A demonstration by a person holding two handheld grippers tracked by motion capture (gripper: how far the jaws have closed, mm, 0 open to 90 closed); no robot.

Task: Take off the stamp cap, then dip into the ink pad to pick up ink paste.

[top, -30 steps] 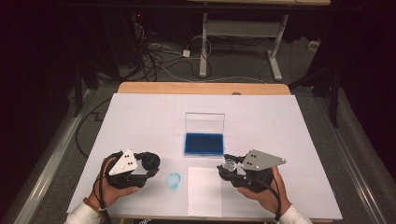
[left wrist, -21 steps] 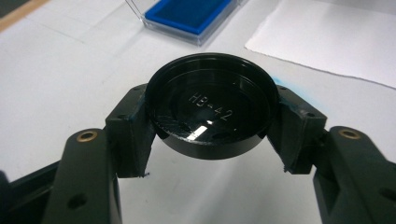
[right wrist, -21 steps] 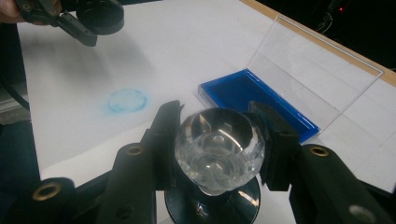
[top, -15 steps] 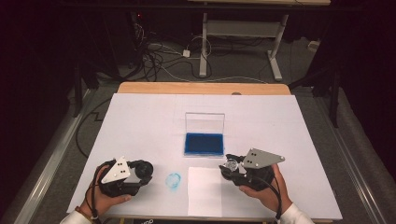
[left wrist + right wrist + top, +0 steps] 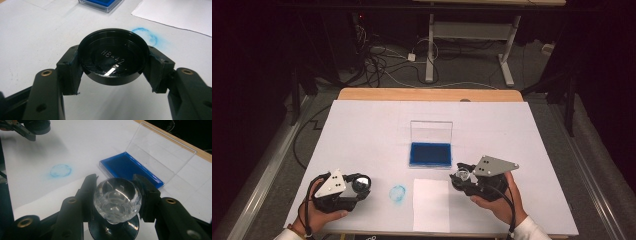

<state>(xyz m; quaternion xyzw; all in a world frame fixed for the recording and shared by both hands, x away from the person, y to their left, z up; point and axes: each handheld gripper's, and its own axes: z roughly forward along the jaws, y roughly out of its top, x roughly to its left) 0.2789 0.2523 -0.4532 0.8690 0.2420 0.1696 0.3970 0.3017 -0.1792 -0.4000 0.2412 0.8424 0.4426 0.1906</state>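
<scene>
The left tool [image 5: 356, 184] sat near the front left corner of the white table [image 5: 362, 130], its jaws closed on the sides of a round black cap [image 5: 112, 56] marked "HB-42" on its inner face. In the left gripper view the cap was held just above the table surface, open side facing the camera. Beside it on the table lay a smudged blue ring mark [image 5: 397, 194], and next to that a white sheet of paper [image 5: 431, 205].

The right tool [image 5: 460, 176] was at the front right, jaws clamped around a clear faceted knob [image 5: 117, 199] that appeared to stand on a dark round base [image 5: 113, 230], though the base was mostly hidden. Beyond the paper, near the middle of the table, stood an open case with a blue tray [image 5: 430, 154] and an upright clear lid [image 5: 431, 131].
</scene>
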